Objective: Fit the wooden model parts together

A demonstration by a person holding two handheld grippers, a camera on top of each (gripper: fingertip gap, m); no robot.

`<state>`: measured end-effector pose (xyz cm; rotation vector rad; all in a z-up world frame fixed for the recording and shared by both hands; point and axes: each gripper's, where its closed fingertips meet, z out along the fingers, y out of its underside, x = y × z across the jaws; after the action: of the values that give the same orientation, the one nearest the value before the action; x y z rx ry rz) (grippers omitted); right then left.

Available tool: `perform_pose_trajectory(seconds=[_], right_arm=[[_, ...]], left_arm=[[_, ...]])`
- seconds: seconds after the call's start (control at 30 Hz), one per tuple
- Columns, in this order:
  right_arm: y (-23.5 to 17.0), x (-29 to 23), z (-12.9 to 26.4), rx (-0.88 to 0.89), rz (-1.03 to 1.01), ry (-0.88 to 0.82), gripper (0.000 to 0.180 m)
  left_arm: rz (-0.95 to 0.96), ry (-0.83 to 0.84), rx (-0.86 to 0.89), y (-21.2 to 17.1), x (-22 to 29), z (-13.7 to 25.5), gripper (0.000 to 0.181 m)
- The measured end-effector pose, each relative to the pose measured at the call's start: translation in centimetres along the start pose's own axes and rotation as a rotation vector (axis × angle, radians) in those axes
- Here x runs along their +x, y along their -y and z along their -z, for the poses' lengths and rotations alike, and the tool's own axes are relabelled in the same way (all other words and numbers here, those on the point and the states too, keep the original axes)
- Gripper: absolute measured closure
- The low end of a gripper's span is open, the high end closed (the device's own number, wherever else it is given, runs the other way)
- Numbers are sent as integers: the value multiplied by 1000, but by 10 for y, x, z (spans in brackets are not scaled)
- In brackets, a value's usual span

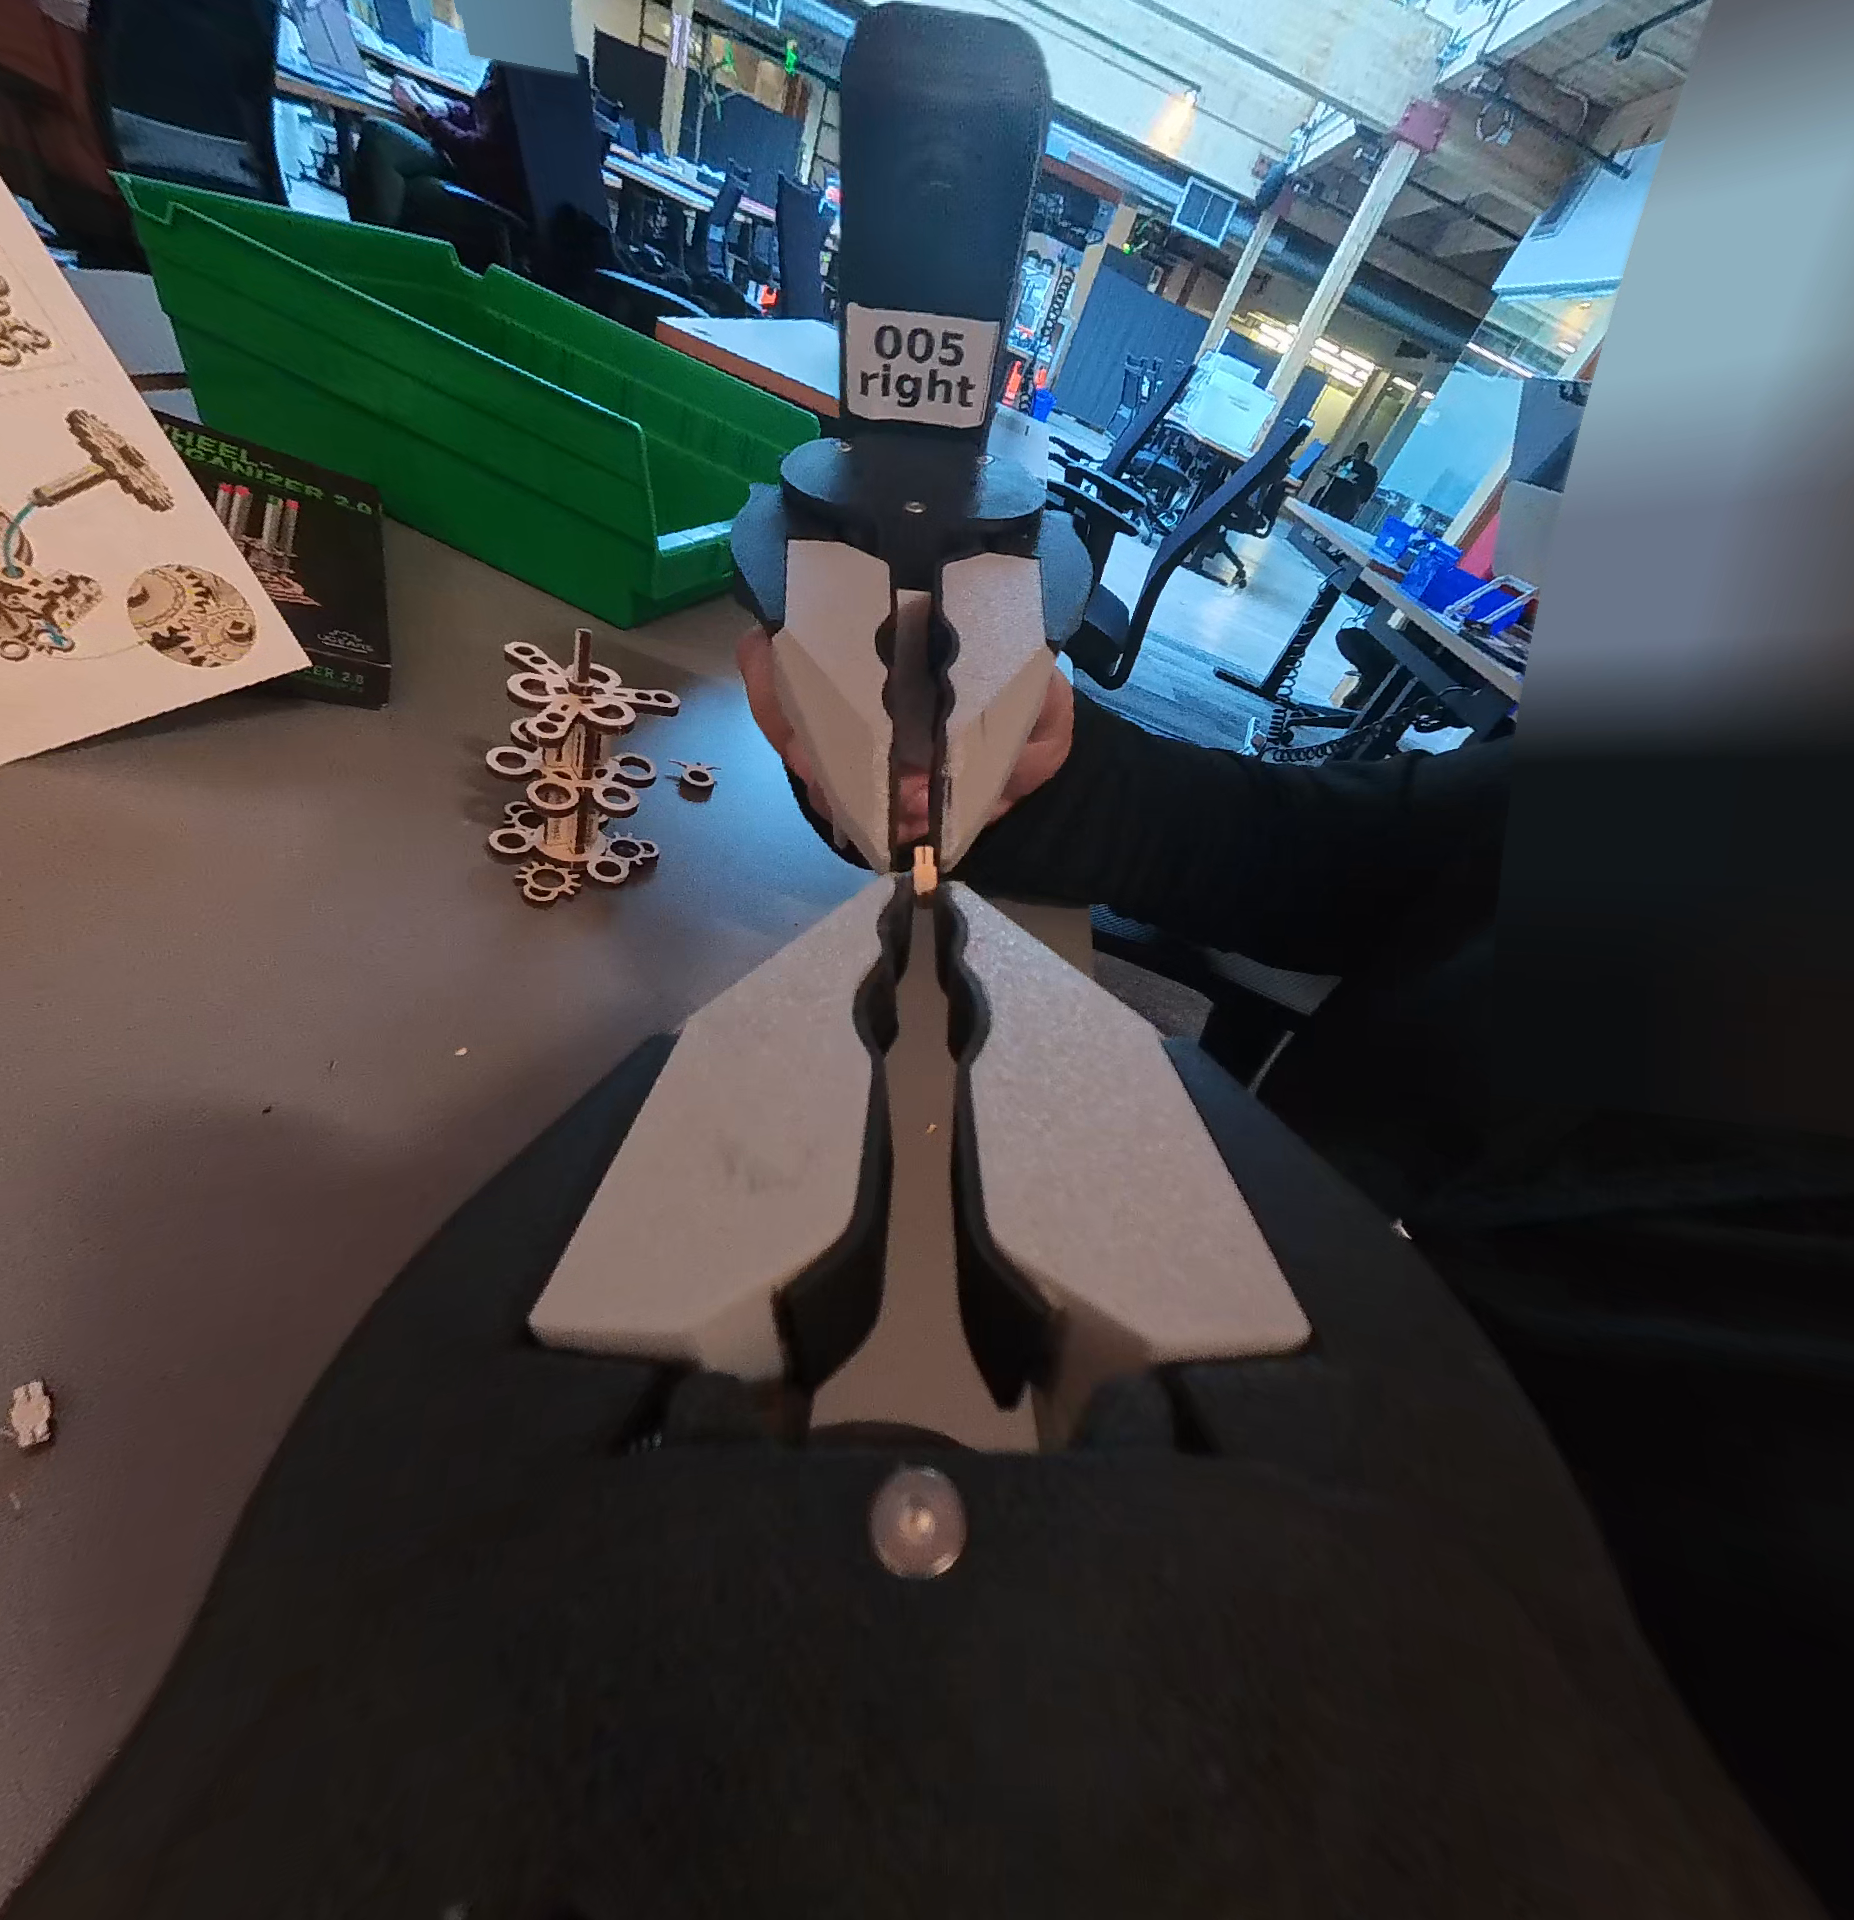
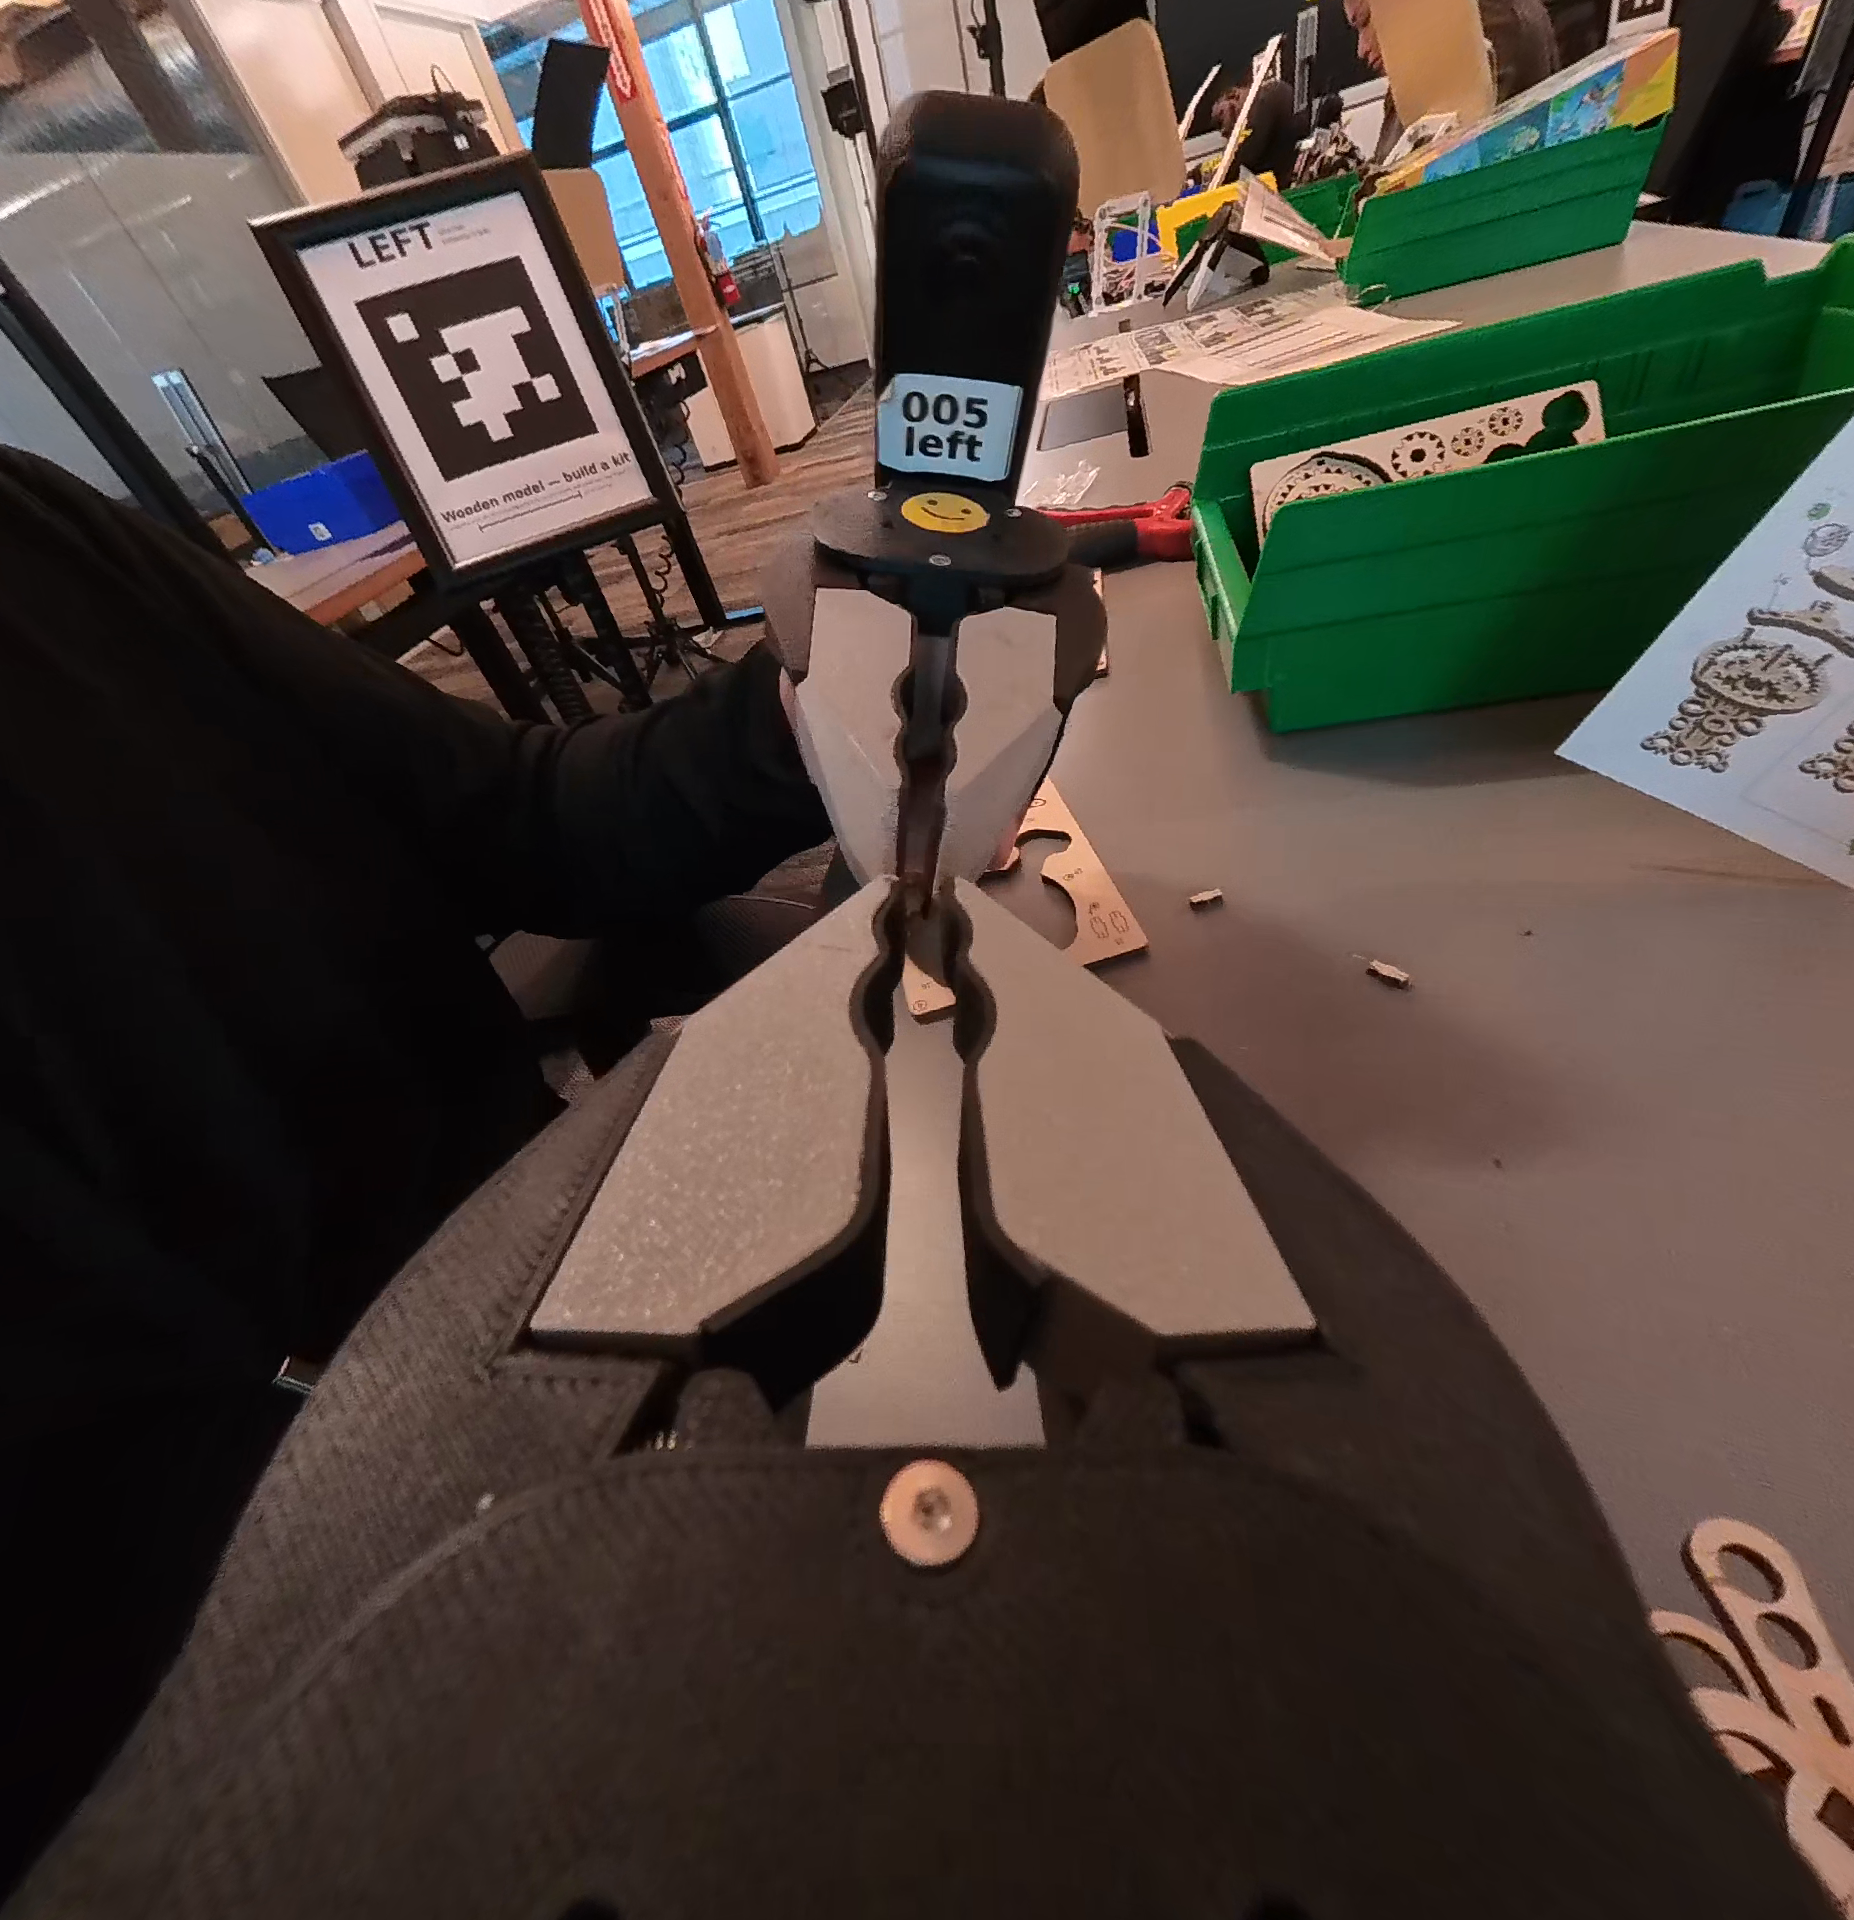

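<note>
While the two grippers met tip to tip above the grey table (image 1: pixel 227 1091), the left gripper (image 1: pixel 918 902) had its grey fingers pressed together on a small pale wooden peg (image 1: pixel 925 869). Facing it, the right gripper (image 1: pixel 915 854) also pinched that peg from the opposite side, fingers nearly touching. Left of and beyond the left gripper's tips stood the partly built wooden model of stacked ringed plates on a post (image 1: pixel 575 769), with a tiny loose wooden piece (image 1: pixel 694 775) just beside it. Farther left lay a green plastic bin (image 1: pixel 435 416).
</note>
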<state>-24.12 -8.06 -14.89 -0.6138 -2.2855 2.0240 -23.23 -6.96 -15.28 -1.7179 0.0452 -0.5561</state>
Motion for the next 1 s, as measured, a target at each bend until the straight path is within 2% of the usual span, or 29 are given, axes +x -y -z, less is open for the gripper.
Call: perform_pose_trajectory(seconds=[0.37,0.5,0.67,1.0], right_arm=[[-13,7,-3,-89,45,-61,180],[-28,12,-7,-158,22,-66,180],[-58,15,-18,-303,35,-67,180],[-83,22,-20,-412,-1,-65,180]], left_arm=[[23,37,-74,-13,-9,0,180],[-20,79,-206,-30,-16,12,170],[-123,303,-426,-63,-52,34,170],[-141,341,-553,-95,-69,36,176]])
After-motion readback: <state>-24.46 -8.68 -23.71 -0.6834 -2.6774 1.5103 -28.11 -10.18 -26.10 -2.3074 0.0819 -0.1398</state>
